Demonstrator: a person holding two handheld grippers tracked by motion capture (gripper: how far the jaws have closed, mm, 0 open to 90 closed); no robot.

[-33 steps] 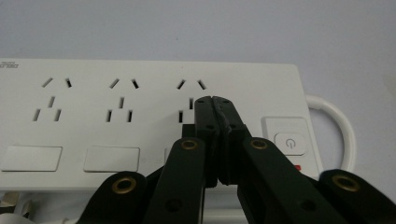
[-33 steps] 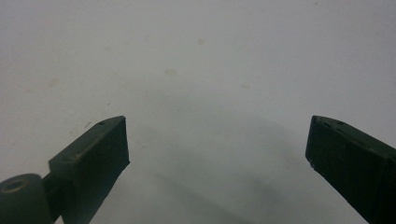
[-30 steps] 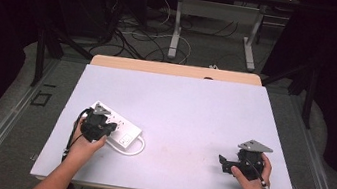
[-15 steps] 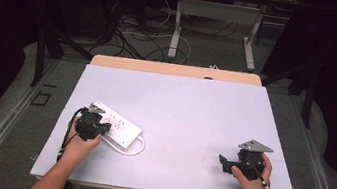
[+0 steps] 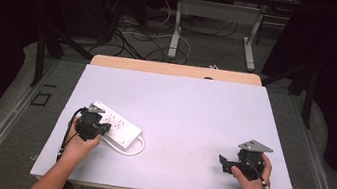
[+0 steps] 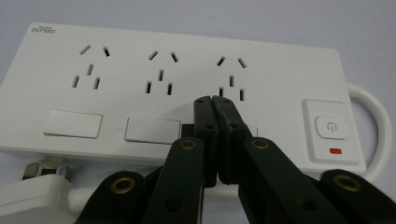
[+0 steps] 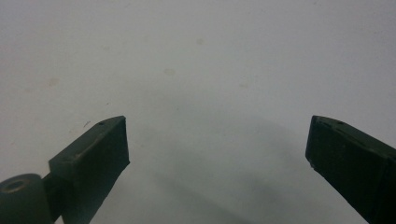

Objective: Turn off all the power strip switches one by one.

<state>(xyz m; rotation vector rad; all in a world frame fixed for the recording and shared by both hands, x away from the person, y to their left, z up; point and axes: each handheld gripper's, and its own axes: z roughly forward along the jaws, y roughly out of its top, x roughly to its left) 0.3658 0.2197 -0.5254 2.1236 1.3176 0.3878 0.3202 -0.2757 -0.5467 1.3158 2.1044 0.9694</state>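
A white power strip [image 5: 118, 126] lies at the front left of the table, its white cable [image 5: 136, 150] looping at its right end. My left gripper [image 5: 93, 124] rests over the strip's left part. In the left gripper view the strip [image 6: 187, 60] shows three sockets in a row, a power button [image 6: 330, 126] and a red mark [image 6: 334, 150]. My left gripper [image 6: 214, 100] is shut, its tips together just below the third socket with nothing between them. My right gripper [image 5: 227, 163] is near the front right of the table. Its jaws [image 7: 217, 140] stand wide open over bare tabletop.
The white tabletop [image 5: 180, 106] has a wooden strip [image 5: 175, 69] along its far edge. A white plug [image 6: 28, 196] lies by the strip's near side in the left gripper view. Beyond the table are desk legs [image 5: 176, 30] and floor cables [image 5: 140, 34].
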